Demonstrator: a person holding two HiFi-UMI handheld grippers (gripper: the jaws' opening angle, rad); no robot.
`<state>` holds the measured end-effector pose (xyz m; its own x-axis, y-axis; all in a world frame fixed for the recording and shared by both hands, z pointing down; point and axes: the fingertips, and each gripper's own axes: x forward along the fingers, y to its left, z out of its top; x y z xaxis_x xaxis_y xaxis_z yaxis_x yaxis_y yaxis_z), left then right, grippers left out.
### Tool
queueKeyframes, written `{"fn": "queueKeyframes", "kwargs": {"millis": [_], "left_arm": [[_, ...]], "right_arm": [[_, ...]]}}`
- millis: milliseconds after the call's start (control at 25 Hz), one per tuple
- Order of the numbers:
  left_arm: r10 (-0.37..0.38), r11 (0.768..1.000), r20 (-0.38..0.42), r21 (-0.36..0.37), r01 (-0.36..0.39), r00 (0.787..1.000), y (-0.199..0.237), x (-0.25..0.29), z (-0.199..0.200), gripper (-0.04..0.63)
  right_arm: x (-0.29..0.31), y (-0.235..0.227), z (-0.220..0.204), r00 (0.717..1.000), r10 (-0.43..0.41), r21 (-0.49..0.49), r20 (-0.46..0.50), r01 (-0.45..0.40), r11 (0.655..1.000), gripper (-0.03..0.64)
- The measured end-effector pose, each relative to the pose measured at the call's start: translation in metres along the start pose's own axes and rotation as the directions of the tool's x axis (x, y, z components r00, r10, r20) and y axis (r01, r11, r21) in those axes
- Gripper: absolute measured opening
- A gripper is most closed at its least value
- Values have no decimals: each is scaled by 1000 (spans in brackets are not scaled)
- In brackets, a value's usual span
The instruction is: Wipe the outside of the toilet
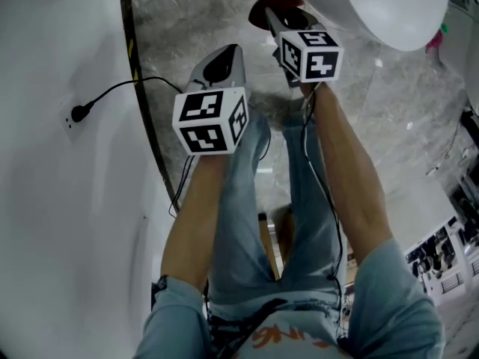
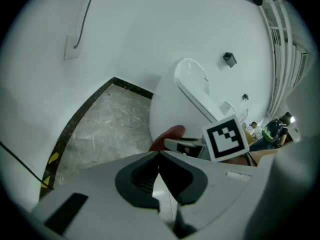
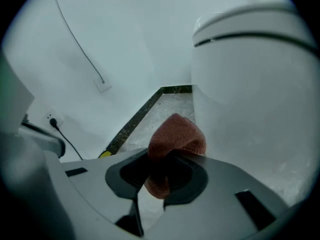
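Note:
A white toilet stands at the top right of the head view; its bowl fills the right of the right gripper view, and the left gripper view shows it from the side. My right gripper is shut on a folded reddish-brown cloth, held just left of the bowl's outer wall, close to it; contact cannot be told. The cloth also peeks out beside that gripper in the left gripper view. My left gripper hangs lower left over the floor, its jaws together with nothing between them.
A white wall runs along the left, met by a dark skirting strip. A black cable is plugged into a wall socket. The floor is grey marbled tile. The person's legs in jeans stand below the grippers.

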<state>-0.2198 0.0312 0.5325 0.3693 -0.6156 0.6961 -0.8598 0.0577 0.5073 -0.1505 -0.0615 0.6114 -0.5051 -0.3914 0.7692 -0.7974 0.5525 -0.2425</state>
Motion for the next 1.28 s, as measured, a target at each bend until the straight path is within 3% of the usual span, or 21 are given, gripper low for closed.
{"fn": "queueKeyframes", "kwargs": {"millis": [200, 400, 600, 800, 1080, 1280], "left_arm": [[2, 1000, 54, 22, -3, 999, -32, -32, 38, -6], [-56, 993, 123, 113, 43, 991, -84, -70, 64, -6], [-53, 985, 250, 170, 11, 967, -156, -129, 102, -6], [-28, 988, 314, 155, -22, 949, -225, -189, 119, -6], [-42, 974, 438, 219, -62, 898, -332, -286, 168, -6], [-42, 987, 538, 154, -50, 842, -372, -345, 206, -6]], "right_arm": [[-73, 24, 21, 994, 107, -29, 19, -106, 994, 75], [-144, 31, 50, 983, 129, 6, 129, -131, 991, 75], [-236, 33, 85, 957, 159, 12, 243, -167, 986, 75], [-341, 24, 126, 929, 143, 16, 342, -158, 987, 75], [-490, 28, 180, 877, 116, -2, 466, -131, 991, 75], [-570, 35, 224, 820, 94, 83, 564, -170, 982, 75]]}}
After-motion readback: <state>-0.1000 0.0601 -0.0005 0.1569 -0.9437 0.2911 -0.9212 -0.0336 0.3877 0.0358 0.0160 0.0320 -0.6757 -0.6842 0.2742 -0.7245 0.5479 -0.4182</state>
